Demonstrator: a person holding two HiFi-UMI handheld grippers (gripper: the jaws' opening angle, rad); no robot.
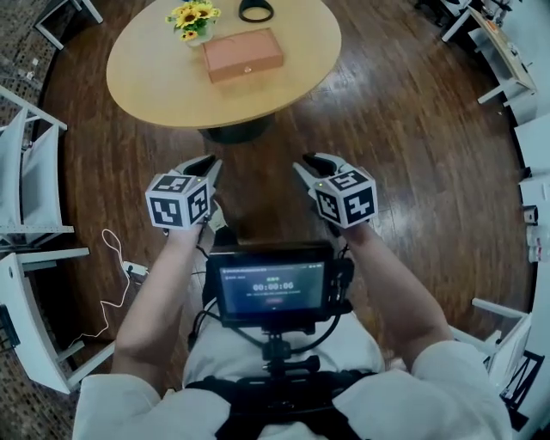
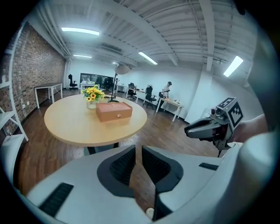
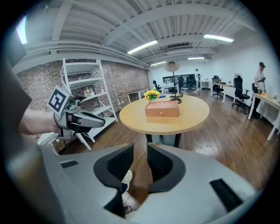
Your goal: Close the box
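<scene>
Box first: from the head view we see it on the round wooden surface, lid down flat, with a vase of yellow flowers just beside its far left corner and a black ring-shaped item further back. We are standing well apart from it, out on the dark wood floor. Both tools are held up in front of the chest. The left gripper and the right gripper point toward the surface, and each carries its marker cube. A small screen sits on the chest rig below them.

Over to the left gripper view. The left gripper shows its dark fingers only a slit apart, with bare floor showing through and nothing held. Ahead, the box rests near the middle of the surface, with the flowers behind it. The right gripper hangs in the air at the right edge.

Now the right gripper view. The right gripper has its fingers parted a little wider, and they too are empty. The box faces us with a small knob on its front, on the surface, with the flowers to its rear left. The left gripper juts in from the left, in front of a white shelf unit.
</scene>
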